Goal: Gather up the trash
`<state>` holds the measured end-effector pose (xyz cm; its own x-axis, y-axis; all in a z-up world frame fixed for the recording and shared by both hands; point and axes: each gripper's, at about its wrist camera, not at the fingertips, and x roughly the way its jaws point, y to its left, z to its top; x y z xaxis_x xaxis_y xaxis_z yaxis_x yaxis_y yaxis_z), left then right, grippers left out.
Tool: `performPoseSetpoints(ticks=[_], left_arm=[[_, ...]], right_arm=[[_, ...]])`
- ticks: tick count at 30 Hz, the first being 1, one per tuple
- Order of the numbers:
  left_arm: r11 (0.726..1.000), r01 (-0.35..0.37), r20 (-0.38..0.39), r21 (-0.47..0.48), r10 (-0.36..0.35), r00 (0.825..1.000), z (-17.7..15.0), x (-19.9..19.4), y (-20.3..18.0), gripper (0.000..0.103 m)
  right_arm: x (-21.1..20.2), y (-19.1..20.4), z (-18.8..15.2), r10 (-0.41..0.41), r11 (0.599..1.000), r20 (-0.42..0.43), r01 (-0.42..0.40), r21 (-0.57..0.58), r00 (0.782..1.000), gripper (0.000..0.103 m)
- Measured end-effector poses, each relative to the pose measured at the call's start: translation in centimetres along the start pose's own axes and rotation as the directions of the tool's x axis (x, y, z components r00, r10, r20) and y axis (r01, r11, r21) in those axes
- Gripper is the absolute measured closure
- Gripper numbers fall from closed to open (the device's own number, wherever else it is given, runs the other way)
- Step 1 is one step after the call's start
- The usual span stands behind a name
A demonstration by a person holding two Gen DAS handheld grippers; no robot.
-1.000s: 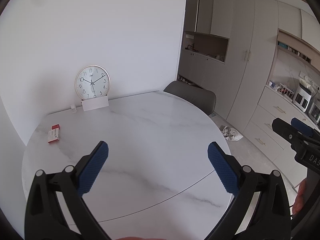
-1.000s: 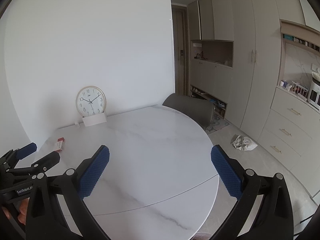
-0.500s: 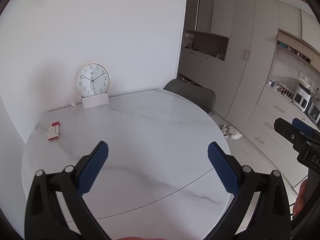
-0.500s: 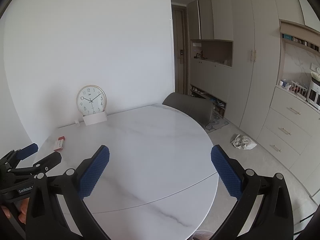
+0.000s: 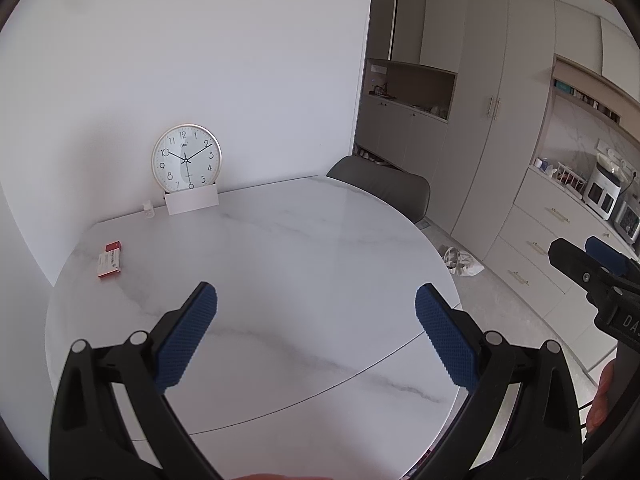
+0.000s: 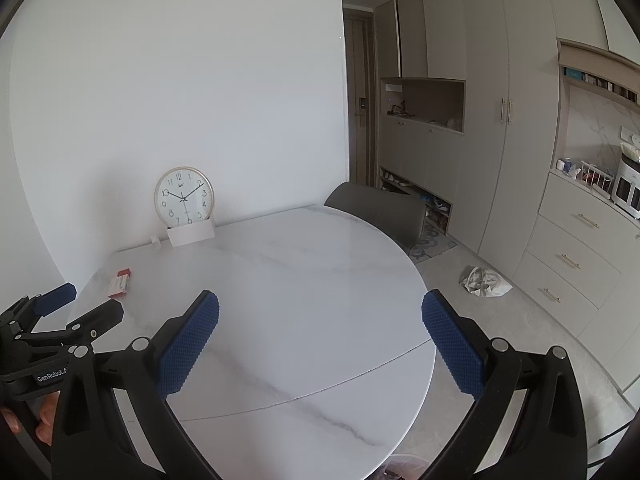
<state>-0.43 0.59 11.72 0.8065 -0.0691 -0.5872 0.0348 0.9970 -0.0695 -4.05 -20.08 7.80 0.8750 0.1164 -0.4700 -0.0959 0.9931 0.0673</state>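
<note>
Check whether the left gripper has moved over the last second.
Yes, slightly. In the left wrist view the clock sits a little higher and the red box a little left of before, so the open left gripper has tilted down and rightward.

white wall point(image 6: 180, 80) | marble table point(image 6: 300, 280) | beige cabinets point(image 6: 500, 140) | grey chair point(image 6: 380, 208)

Your tabletop point(image 5: 304, 248) looks like glossy white marble with grey veins. Both tongs point(image 5: 316, 308) point(image 6: 320, 312) carry rough, dimpled blue rubber pads point(image 6: 188, 344) on matt black plastic arms.
</note>
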Motion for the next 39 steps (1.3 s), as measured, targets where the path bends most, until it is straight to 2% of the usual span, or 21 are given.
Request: performPoseSetpoints(ticks=[24, 28, 35, 39], left_arm=[[1.0, -0.012, -0.008, 0.006, 0.012, 1.0, -0.6, -0.4, 1.0, 0.008], [0.999, -0.032, 0.015, -0.009, 0.032, 0.999, -0.9, -0.6, 1.3, 0.008], [0.999, -0.048, -0.032, -0.005, 0.048, 0.998, -1.0, 0.5, 1.9, 0.008], [0.998, -0.049, -0.049, -0.042, 0.047, 0.998, -1.1, 0.9, 2.9, 0.008]], right_arm=[[-0.8, 0.7, -0.4, 0.01, 1.0, 0.0, -0.01, 0.007, 1.0, 0.002], [-0.9, 0.8, -0.5, 0.012, 1.0, -0.005, -0.012, 0.004, 1.0, 0.002], [-0.1, 1.3, -0.6, 0.024, 1.0, -0.03, -0.024, -0.006, 0.999, 0.002], [0.6, 1.7, -0.6, 0.032, 0.999, -0.045, -0.033, -0.012, 0.998, 0.002]])
